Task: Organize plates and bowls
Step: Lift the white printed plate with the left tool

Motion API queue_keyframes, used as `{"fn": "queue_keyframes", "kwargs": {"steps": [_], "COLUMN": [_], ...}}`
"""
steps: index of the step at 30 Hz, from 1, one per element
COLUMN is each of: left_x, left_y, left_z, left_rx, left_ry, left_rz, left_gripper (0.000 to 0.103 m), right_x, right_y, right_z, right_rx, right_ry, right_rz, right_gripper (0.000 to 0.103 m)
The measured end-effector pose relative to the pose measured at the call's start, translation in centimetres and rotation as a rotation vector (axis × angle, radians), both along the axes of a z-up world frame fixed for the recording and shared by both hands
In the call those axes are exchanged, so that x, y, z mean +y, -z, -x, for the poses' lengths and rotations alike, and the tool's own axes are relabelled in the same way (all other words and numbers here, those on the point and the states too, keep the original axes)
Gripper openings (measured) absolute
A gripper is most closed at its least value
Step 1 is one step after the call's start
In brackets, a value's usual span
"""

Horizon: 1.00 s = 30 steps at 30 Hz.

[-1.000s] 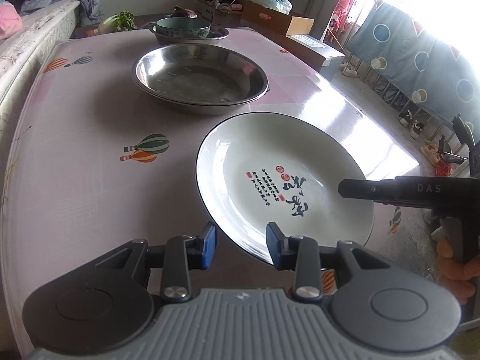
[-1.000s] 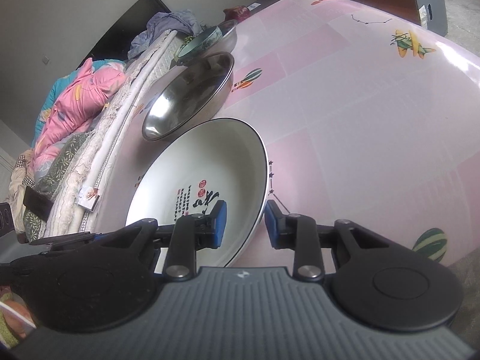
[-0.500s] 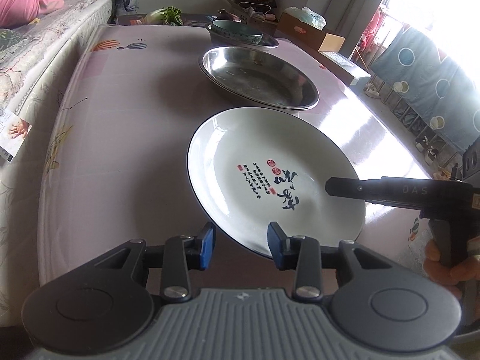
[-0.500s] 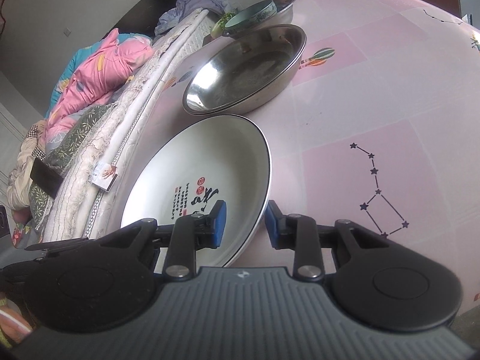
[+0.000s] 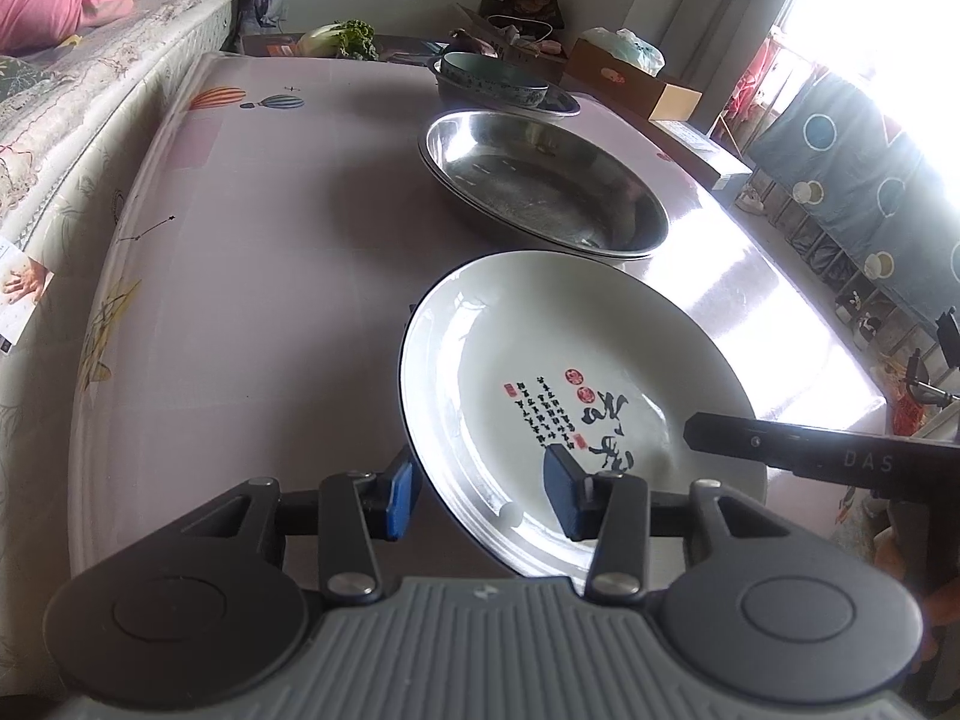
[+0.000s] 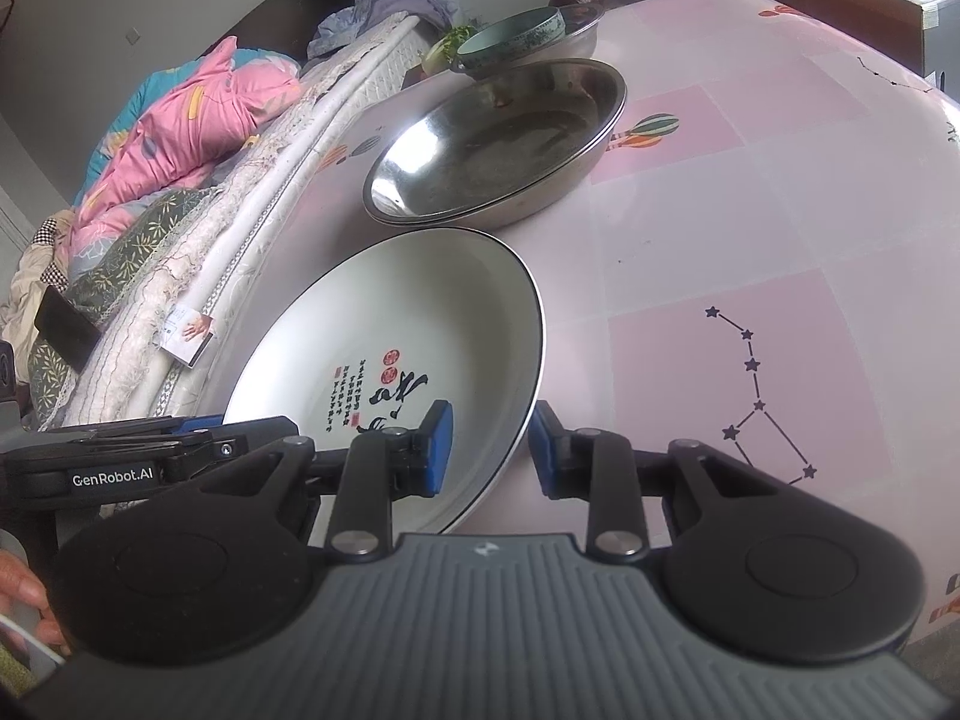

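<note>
A white plate (image 5: 558,372) with a dark rim and calligraphy is held between both grippers above the pink table (image 5: 270,228). My left gripper (image 5: 480,495) straddles its near-left rim, blue pads on either side. My right gripper (image 6: 489,447) straddles the opposite rim of the same plate (image 6: 390,330). Beyond it stand stacked steel basins (image 5: 540,186), also in the right wrist view (image 6: 498,138). Farther back a teal bowl (image 5: 492,81) sits in a steel dish (image 6: 576,30).
A bed with a pink quilt (image 6: 180,132) runs along the table's left side. Cardboard boxes (image 5: 636,84) and greens (image 5: 342,39) lie past the far end. A patterned blue cloth (image 5: 852,180) hangs at the right by the window.
Both grippers have carried the plate along the table toward the steel basins, which now look nearer and larger. The grip on the plate is unchanged.
</note>
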<state>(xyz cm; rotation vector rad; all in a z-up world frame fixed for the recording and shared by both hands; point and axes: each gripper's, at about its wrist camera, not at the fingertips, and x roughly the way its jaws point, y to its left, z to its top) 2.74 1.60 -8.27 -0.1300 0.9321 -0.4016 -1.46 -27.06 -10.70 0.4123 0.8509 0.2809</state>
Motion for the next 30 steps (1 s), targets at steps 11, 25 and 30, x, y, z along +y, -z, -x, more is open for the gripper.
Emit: {"fn": "queue_keyframes", "kwargs": {"steps": [11, 25, 30], "left_x": [-0.1, -1.1, -1.4], "left_y": [-0.1, 0.3, 0.0], "left_z": [1.1, 0.1, 0.1], "left_rx": [0.003, -0.021, -0.018], "left_ry": [0.065, 0.060, 0.044], "left_rz": [0.007, -0.047, -0.063], "left_gripper": [0.046, 0.049, 0.049], "right_x": [-0.9, -0.1, 0.5], "right_y": [0.1, 0.2, -0.1], "right_z": [-0.6, -0.4, -0.2], "right_rx": [-0.001, -0.039, -0.060], "right_ry": [0.031, 0.017, 0.001], "right_rz": [-0.027, 0.048, 0.091], "right_gripper": [0.027, 0.027, 0.029]}}
